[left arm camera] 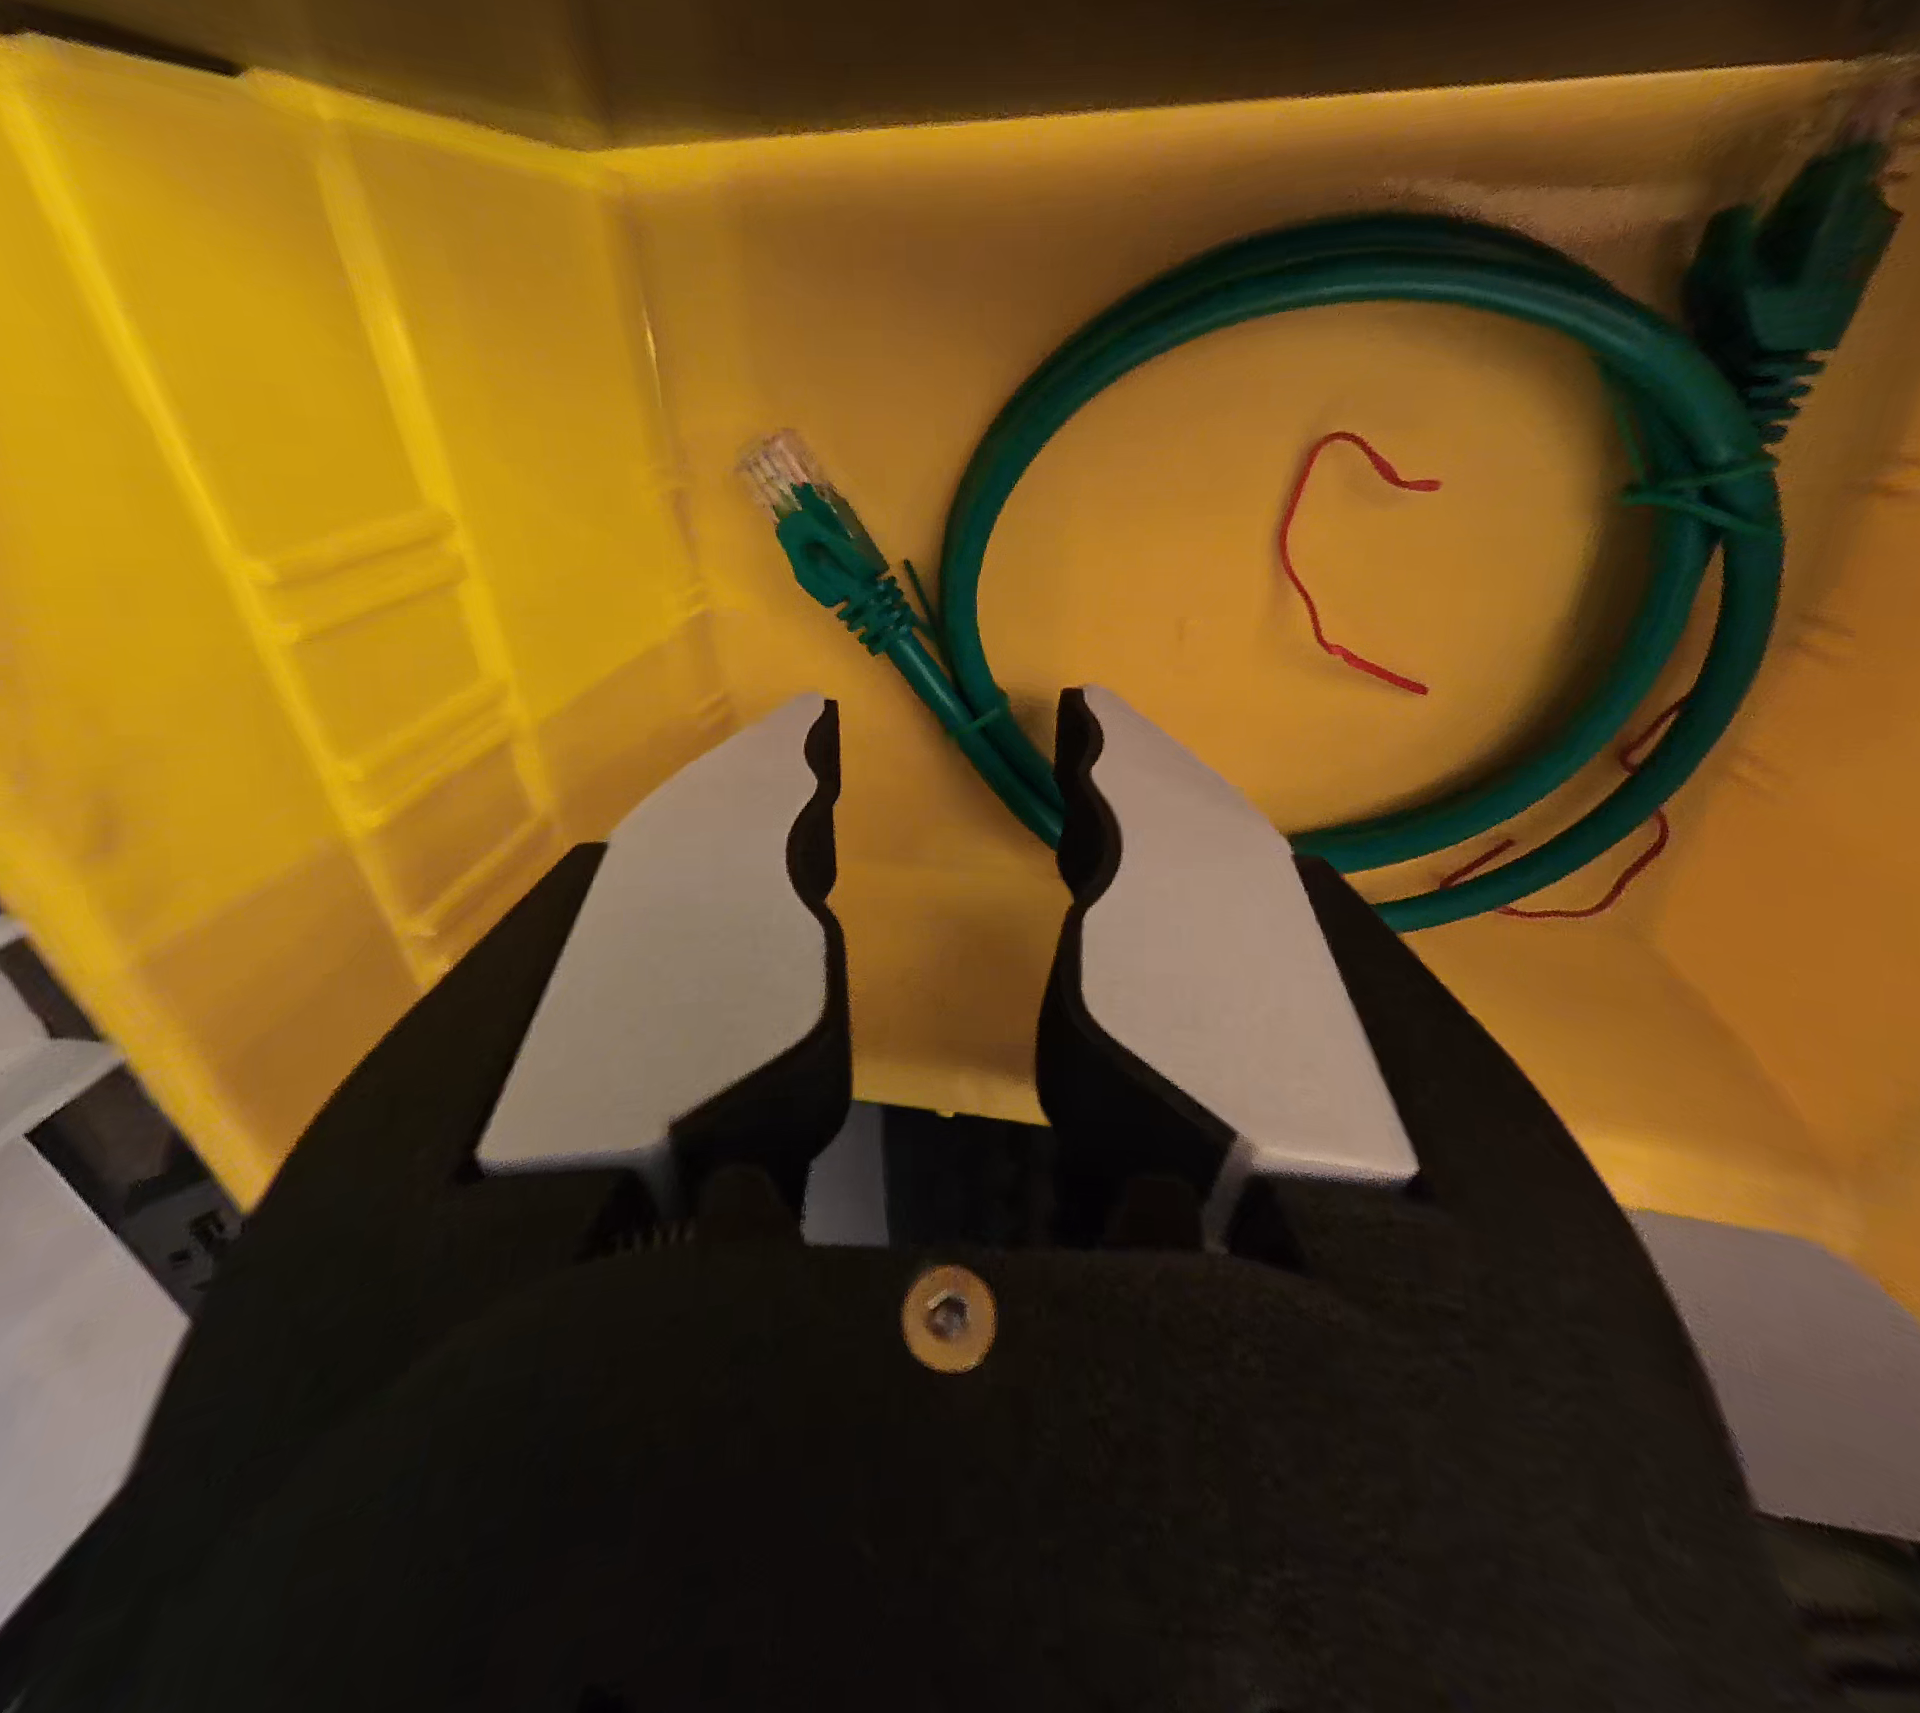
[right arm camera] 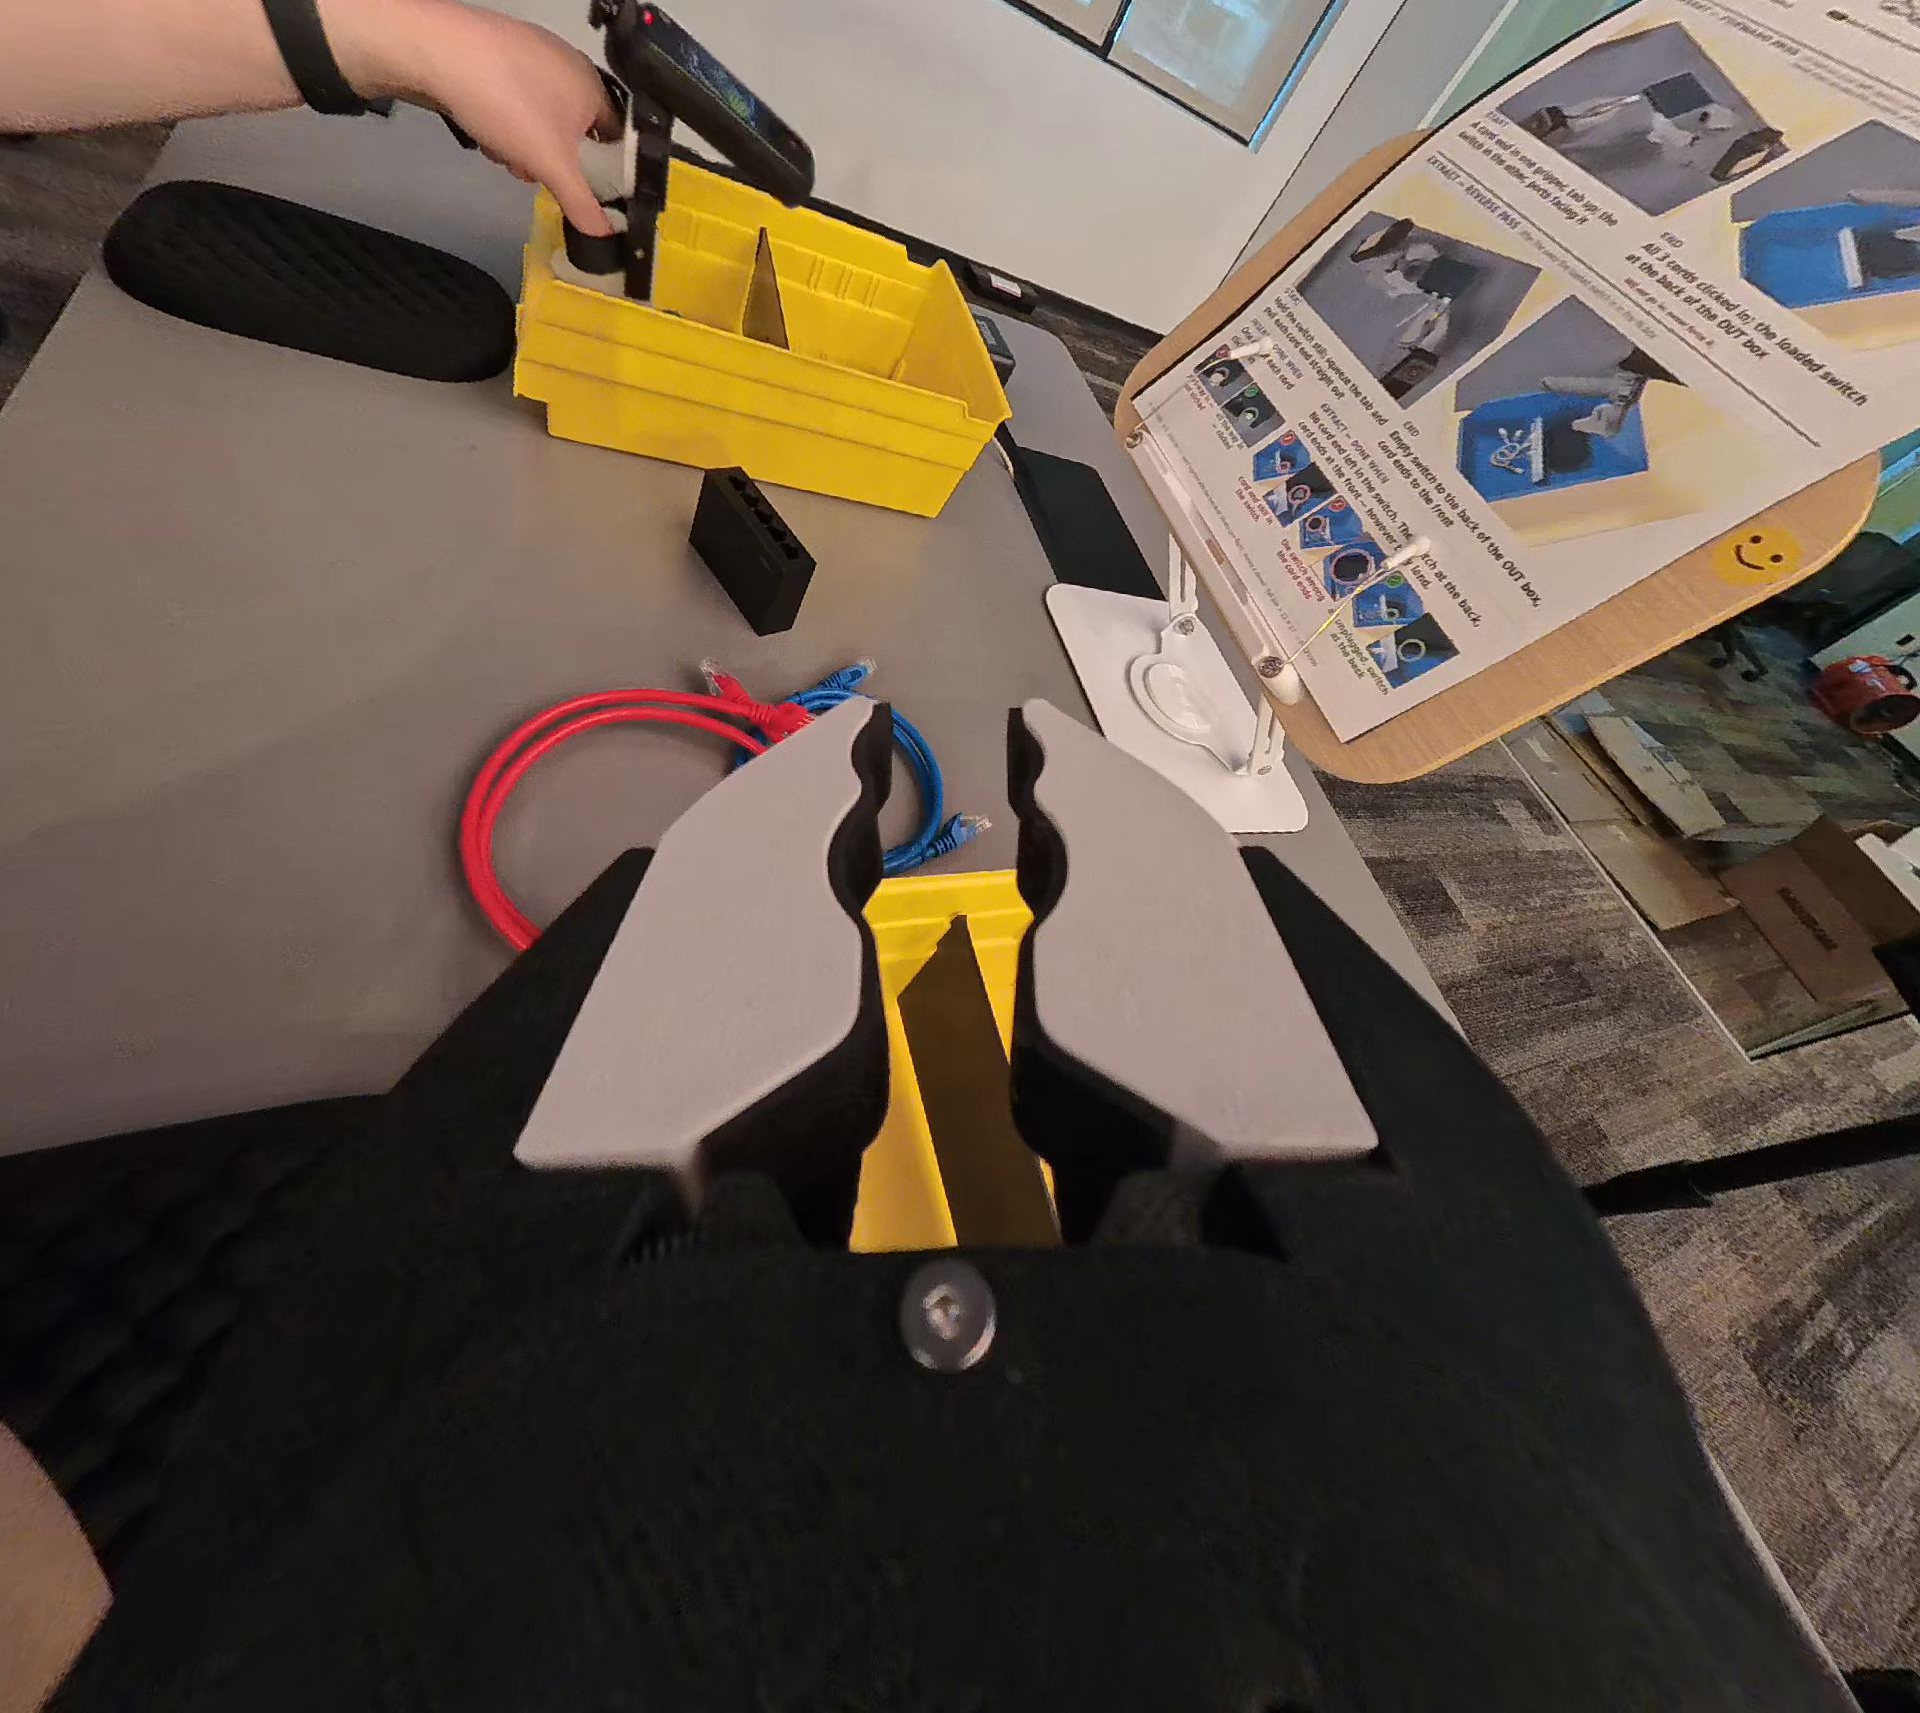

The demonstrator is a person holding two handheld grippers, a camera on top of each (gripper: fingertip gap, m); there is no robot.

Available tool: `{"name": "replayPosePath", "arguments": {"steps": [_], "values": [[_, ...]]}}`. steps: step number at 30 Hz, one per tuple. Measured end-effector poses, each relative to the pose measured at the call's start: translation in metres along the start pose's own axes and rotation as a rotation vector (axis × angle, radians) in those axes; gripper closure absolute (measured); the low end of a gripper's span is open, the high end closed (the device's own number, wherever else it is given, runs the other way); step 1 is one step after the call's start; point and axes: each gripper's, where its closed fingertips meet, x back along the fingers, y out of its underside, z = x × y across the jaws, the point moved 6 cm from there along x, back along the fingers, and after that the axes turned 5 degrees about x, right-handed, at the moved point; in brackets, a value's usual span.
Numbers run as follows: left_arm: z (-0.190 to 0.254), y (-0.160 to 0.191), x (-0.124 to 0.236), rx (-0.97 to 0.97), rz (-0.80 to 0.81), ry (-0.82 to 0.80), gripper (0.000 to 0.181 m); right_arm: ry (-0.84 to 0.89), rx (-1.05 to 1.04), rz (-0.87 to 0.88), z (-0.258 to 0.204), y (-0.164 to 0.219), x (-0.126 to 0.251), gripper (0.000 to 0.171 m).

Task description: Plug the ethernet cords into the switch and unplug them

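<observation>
Grey table (right arm camera: 260, 624) in a windowed room bore the black switch (right arm camera: 753, 564), red cord (right arm camera: 540, 728), blue cord (right arm camera: 914, 770) and yellow bin (right arm camera: 758, 416). Left gripper (left arm camera: 940, 707), fingers spread, hung over the coiled green cord (left arm camera: 1351, 541) inside that bin; right gripper (right arm camera: 948, 723) was likewise spread and empty.

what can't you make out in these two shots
- Green cord: far plug blurred at the left wrist view's right edge.
- Red cord, blue cord: partly behind the right claw.
- Switch ports: too small, right wrist view.
</observation>
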Motion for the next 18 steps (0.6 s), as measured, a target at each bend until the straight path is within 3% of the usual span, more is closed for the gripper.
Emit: {"name": "replayPosePath", "arguments": {"steps": [3, 7, 9, 18], "values": [[0.001, -0.001, -0.008, 0.041, -0.067, 0.042, 0.141, -0.006, -0.006, 0.009, 0.000, 0.000, 0.001, 0.149], [0.003, -0.002, -0.009, 0.019, -0.111, 0.059, 0.162, -0.004, -0.005, 0.013, 0.000, 0.000, 0.002, 0.149], [0.003, -0.003, -0.008, -0.010, -0.107, 0.039, 0.162, -0.002, -0.004, 0.016, 0.000, 0.000, 0.003, 0.149], [-0.008, -0.007, 0.044, -0.015, 0.067, -0.059, 0.167, 0.000, -0.001, 0.018, -0.001, 0.000, 0.005, 0.149]]}}
